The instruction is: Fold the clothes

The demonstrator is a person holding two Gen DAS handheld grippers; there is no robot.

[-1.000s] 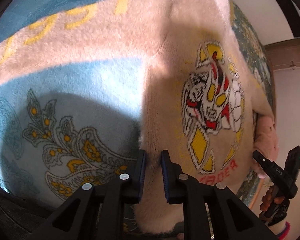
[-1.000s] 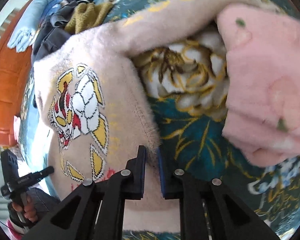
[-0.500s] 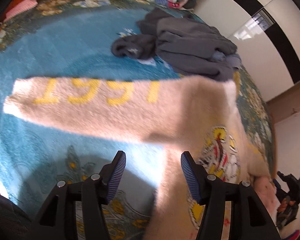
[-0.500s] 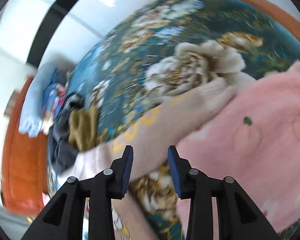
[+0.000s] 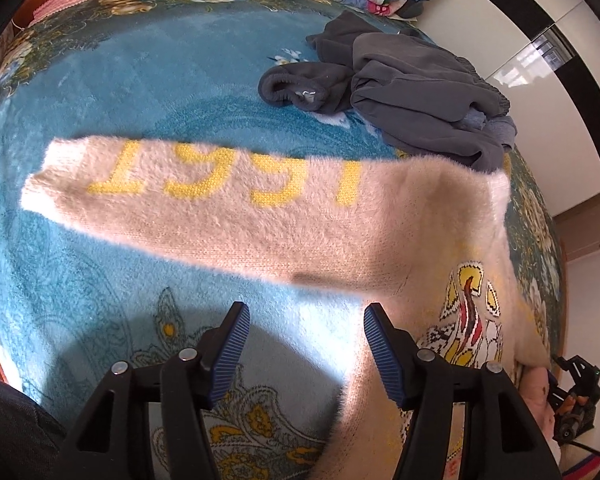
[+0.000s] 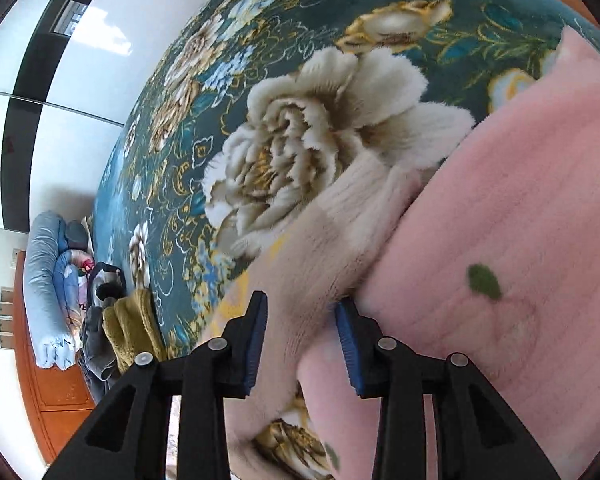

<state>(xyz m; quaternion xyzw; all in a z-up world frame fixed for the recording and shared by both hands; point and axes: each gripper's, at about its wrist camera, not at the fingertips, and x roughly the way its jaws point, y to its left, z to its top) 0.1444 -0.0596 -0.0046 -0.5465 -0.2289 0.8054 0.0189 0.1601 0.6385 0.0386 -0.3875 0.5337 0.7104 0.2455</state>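
The cream sweater [image 5: 400, 240] is being laid flat on the floral blanket [image 5: 140, 92], its "1991" sleeve [image 5: 220, 196] stretched sideways, presumably for folding inward. The left gripper [image 5: 304, 344] is being held apart and empty just short of that sleeve. The right gripper [image 6: 302, 336] is being closed around the other sleeve [image 6: 320, 264], beside a pink garment [image 6: 500, 220].

Black tongs [image 5: 304, 344], silver screws, ribbed blue pads [image 5: 232, 356] on both fingers.
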